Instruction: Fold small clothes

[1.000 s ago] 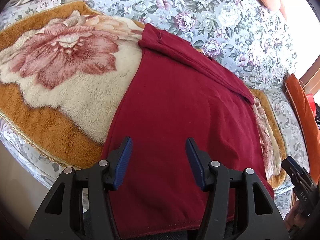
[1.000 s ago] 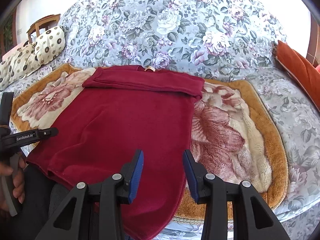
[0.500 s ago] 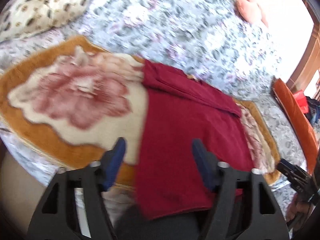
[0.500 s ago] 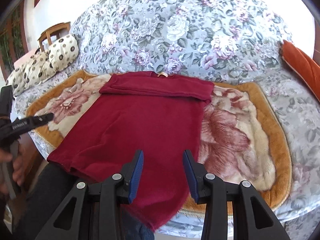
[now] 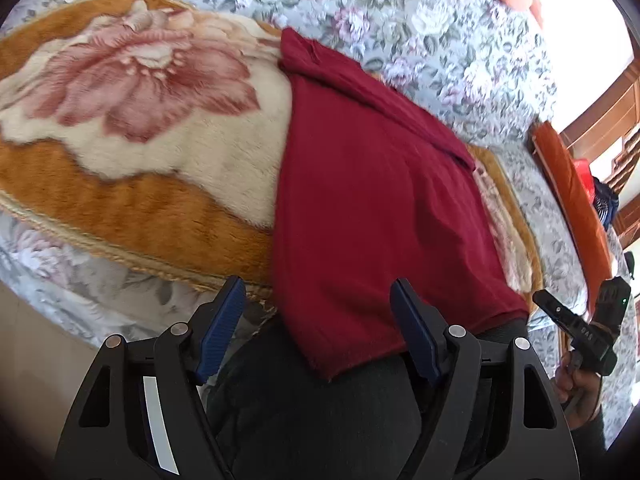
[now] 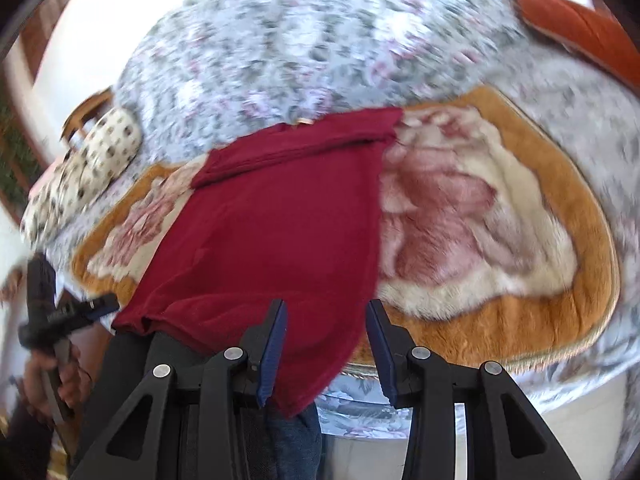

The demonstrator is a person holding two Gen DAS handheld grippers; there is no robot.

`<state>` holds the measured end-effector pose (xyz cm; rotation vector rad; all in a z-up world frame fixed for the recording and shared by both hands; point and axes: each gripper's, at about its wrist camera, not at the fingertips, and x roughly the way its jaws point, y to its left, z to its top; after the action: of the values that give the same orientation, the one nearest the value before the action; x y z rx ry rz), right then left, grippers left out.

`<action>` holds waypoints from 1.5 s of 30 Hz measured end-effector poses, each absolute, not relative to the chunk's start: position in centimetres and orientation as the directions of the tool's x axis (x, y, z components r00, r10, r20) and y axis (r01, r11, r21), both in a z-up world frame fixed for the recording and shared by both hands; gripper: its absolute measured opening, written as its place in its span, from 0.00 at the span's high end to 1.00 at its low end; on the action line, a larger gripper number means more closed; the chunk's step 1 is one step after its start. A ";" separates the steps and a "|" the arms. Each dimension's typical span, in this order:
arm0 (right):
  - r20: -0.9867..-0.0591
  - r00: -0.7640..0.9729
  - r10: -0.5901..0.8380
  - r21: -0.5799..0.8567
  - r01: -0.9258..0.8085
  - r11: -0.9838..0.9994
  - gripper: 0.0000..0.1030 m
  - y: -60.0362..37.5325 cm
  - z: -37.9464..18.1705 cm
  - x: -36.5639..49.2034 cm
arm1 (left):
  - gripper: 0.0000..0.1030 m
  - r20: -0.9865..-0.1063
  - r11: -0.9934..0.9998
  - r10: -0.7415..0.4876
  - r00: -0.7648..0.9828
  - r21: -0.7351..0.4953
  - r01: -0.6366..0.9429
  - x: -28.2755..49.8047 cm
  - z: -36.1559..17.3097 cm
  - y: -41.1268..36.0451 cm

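Observation:
A dark red garment [image 5: 376, 200] lies flat on a plush flowered mat [image 5: 132, 92], its top band folded over at the far end. Its near hem hangs off the sofa's front edge onto a person's dark-trousered leg [image 5: 320, 420]. My left gripper [image 5: 318, 292] stands wide open just above the hem's left corner, pads clear of the cloth. In the right wrist view the garment [image 6: 280, 232] runs down to its right corner, which hangs between the fingers of my right gripper [image 6: 326, 308]. Those jaws are opening and the pads do not press on the cloth.
The mat [image 6: 500, 320] covers a flowered sofa [image 5: 460, 40]. A spotted cushion [image 6: 80, 184] lies at the left and an orange cushion [image 6: 580, 32] at the right. Each wrist view shows the other gripper at its edge, the right gripper [image 5: 576, 320] and the left gripper [image 6: 76, 312], each in a hand.
Both grippers have drawn back toward the sofa's front edge, so the hem now shows beneath them. The left jaws have spread much wider. The right view has rolled and blurred.

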<state>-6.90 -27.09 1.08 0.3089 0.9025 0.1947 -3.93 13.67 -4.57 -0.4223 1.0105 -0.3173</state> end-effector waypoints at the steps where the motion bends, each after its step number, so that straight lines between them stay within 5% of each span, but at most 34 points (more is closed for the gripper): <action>1: -0.739 0.601 0.303 0.368 -0.017 0.930 0.59 -27.5 0.7 -6.9 | 0.27 -0.743 0.862 -0.466 0.481 -0.504 0.057 -3.4 -5.1 13.5; 7: -0.713 0.534 0.455 0.575 0.074 0.815 0.58 -29.1 -3.1 -7.8 | 0.27 -0.735 0.828 -0.523 0.433 -0.558 0.053 -2.5 -6.5 13.4; 17: -0.455 0.505 0.733 0.879 0.125 0.460 0.58 -28.9 -6.4 -7.7 | 0.27 -0.680 0.771 -0.608 0.409 -0.628 0.103 -2.1 -6.5 13.3; 20: -0.448 0.518 0.729 0.878 0.100 0.469 0.64 -28.6 -5.7 -7.8 | 0.29 -0.679 0.775 -0.607 0.413 -0.620 0.120 -1.9 -6.2 12.9; 26: -0.511 0.526 0.680 0.814 0.040 0.580 0.68 -28.0 -4.3 -7.8 | 0.69 -0.680 0.771 -0.609 0.408 -0.629 0.104 -1.9 -6.7 13.0; 32: -0.538 0.496 0.682 0.793 0.023 0.609 0.70 -27.5 -4.3 -7.5 | 0.92 -0.678 0.772 -0.610 0.409 -0.625 0.115 -2.6 -6.7 12.9; 36: -0.545 0.529 0.650 0.764 -0.007 0.646 0.90 -27.8 -3.1 -7.9 | 0.95 -0.668 0.791 -0.587 0.457 -0.593 0.151 -3.4 -5.4 12.5; 45: -0.492 0.629 0.602 0.663 -0.178 0.727 0.93 -28.3 3.7 -10.0 | 0.95 -0.556 0.738 -0.610 0.565 -0.659 0.148 -5.6 -3.0 15.0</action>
<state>-10.02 -28.26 3.67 0.6107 0.7688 0.4800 -5.59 15.03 -2.98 -0.5983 0.8625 -0.4780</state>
